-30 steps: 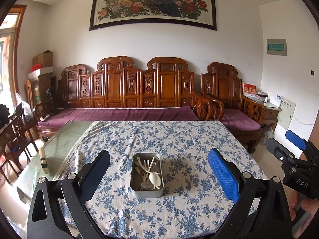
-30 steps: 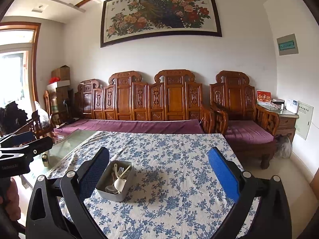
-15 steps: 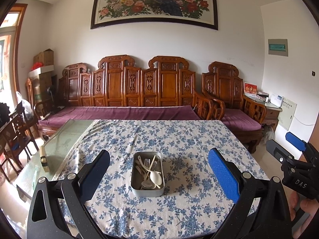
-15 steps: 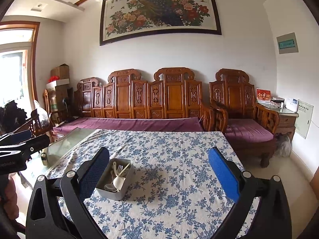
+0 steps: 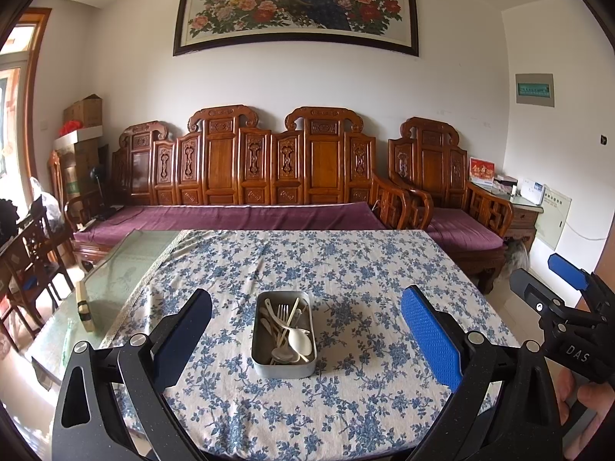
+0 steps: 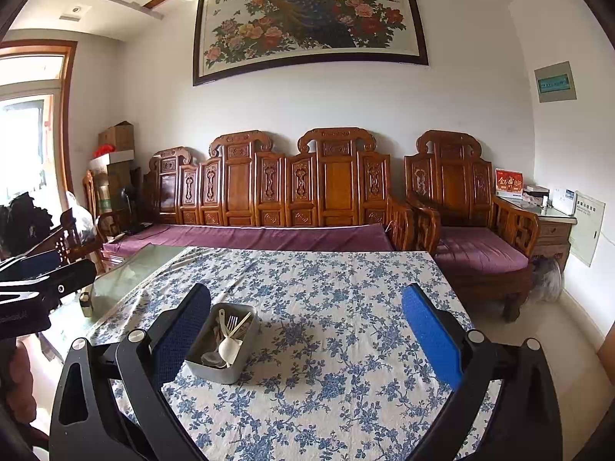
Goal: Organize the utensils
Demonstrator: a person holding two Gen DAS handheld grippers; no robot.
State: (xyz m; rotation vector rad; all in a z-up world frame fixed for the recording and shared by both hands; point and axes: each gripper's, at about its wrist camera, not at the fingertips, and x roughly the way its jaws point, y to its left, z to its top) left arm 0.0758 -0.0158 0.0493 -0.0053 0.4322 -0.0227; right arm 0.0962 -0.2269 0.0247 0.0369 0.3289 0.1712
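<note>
A metal tin of utensils sits near-centre on the floral-clothed bench; a carved wooden sofa stands beyond. Left gripper and right gripper hover, jaws released.

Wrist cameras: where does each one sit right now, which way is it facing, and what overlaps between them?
Left wrist: on the left gripper, open, facing the sofa; metal tin centred between its fingers; right gripper at right edge.
Right wrist: on the right gripper, open, same heading; tin by its left finger; left gripper at left edge.
Shared: tin, floral tablecloth, sofa.
</note>
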